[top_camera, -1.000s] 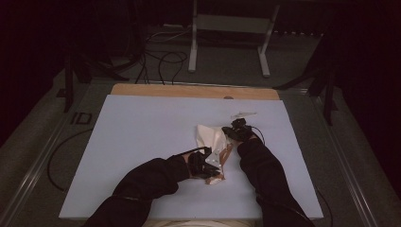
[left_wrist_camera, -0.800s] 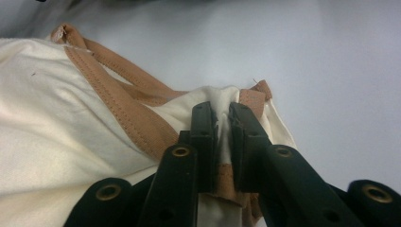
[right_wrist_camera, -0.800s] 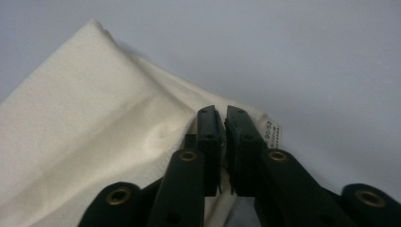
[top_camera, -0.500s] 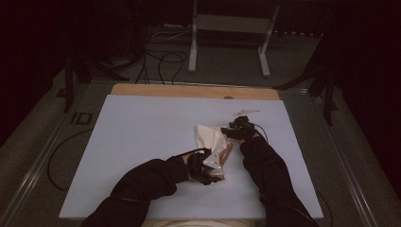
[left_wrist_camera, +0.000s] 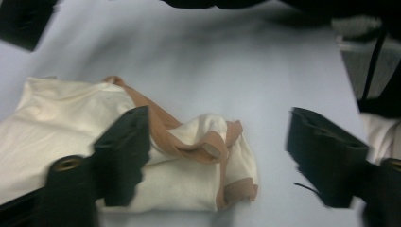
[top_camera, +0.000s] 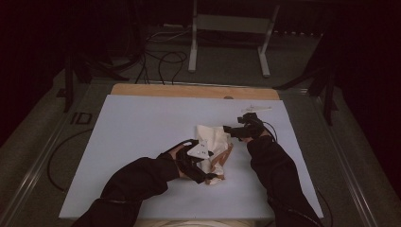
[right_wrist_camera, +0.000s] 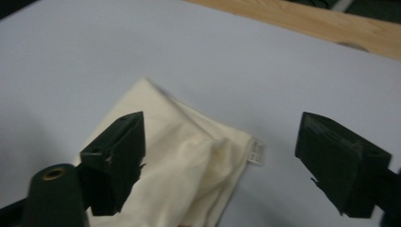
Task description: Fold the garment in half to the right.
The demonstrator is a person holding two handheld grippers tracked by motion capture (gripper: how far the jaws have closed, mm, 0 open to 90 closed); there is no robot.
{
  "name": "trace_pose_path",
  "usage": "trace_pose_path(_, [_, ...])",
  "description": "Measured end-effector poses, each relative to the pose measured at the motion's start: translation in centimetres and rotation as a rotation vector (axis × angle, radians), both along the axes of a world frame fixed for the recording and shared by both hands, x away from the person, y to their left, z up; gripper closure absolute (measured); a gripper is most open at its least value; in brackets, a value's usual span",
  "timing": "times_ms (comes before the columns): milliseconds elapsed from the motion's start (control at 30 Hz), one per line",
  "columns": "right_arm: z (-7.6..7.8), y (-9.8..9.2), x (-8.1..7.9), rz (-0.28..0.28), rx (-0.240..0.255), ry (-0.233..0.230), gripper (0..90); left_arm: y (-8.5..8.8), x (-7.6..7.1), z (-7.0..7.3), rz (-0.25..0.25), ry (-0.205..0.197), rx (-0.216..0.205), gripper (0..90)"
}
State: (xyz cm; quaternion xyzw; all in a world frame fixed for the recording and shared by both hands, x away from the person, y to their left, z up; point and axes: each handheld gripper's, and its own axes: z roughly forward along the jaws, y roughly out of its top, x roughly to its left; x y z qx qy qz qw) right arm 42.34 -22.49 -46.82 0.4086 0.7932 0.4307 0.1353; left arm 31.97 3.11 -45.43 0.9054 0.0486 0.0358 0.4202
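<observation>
both grippers lifted, just opened, cream garment released; pale blue mat, wooden edge, dark room.

A pale blue sheet covers most of a table, leaving a wooden strip bare along its far edge. Behind it, black cables and a grey metal stand sit on the floor.
</observation>
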Motion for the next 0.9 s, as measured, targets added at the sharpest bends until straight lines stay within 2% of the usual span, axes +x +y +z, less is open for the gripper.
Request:
trace_pose_path(33, [0.0, 0.0, 0.0, 0.000, 0.000, 0.000, 13.7, 0.0, 0.0, 0.0, 0.000, 0.000, 0.000, 13.3])
trace_pose_path(67, [0.3, 0.1, -0.2, 0.000, 0.000, -0.005, 14.5, 0.9, 0.0, 0.3, 0.021, -0.004, -0.008, 13.3])
trace_pose_path(100, [0.9, 0.2, -0.6, 0.008, 0.003, -0.016, 14.1, 1.3, 0.1, 0.5, 0.028, 0.004, -0.014, 6.0])
trace_pose_path(167, [1.4, 0.4, -1.0, 0.018, 0.004, -0.025, 14.2, 2.4, 0.1, 0.8, 0.055, 0.004, -0.031, 2.2])
trace_pose_path(233, [1.9, 0.6, -1.3, 0.026, 0.004, -0.028, 14.2, 3.6, 0.1, 1.1, 0.080, 0.020, -0.060, 1.5])
trace_pose_path(300, [2.2, 0.7, -1.4, 0.028, 0.010, -0.024, 14.2, 5.0, 0.0, 1.3, 0.118, 0.015, -0.087, 0.6])
trace_pose_path(367, [2.3, 0.8, -1.5, 0.035, 0.012, -0.023, 14.2, 6.7, -0.1, 1.3, 0.148, 0.028, -0.112, 0.6])
trace_pose_path(433, [2.2, 0.9, -1.6, 0.042, 0.006, -0.021, 13.9, 8.5, -0.3, 1.1, 0.182, 0.048, -0.123, 0.6])
trace_pose_path(500, [1.9, 0.9, -1.5, 0.064, 0.035, 0.009, 13.3, 10.3, -0.5, 0.5, 0.216, 0.068, -0.138, 0.6])
trace_pose_path(567, [1.4, 1.0, -1.2, 0.058, 0.029, 0.024, 14.9, 12.1, -0.9, -0.2, 0.264, 0.074, -0.143, 0.6])
trace_pose_path(600, [1.1, 0.9, -1.1, 0.049, 0.022, 0.012, 20.0, 12.9, -1.1, -0.6, 0.292, 0.076, -0.151, 0.7])
trace_pose_path(700, [0.4, 0.5, -0.6, -0.003, 0.046, 0.032, 41.3, 15.0, -1.9, -1.7, 0.390, 0.068, -0.182, 0.6])
trace_pose_path(767, [-0.3, 0.7, -0.1, -0.008, 0.012, 0.042, 48.6, 16.1, -2.4, -2.4, 0.457, 0.051, -0.202, 0.6])
trace_pose_path(900, [-1.9, 1.4, 0.7, -0.029, -0.036, 0.081, 48.8, 17.7, -3.4, -3.6, 0.552, 0.005, -0.228, 0.6])
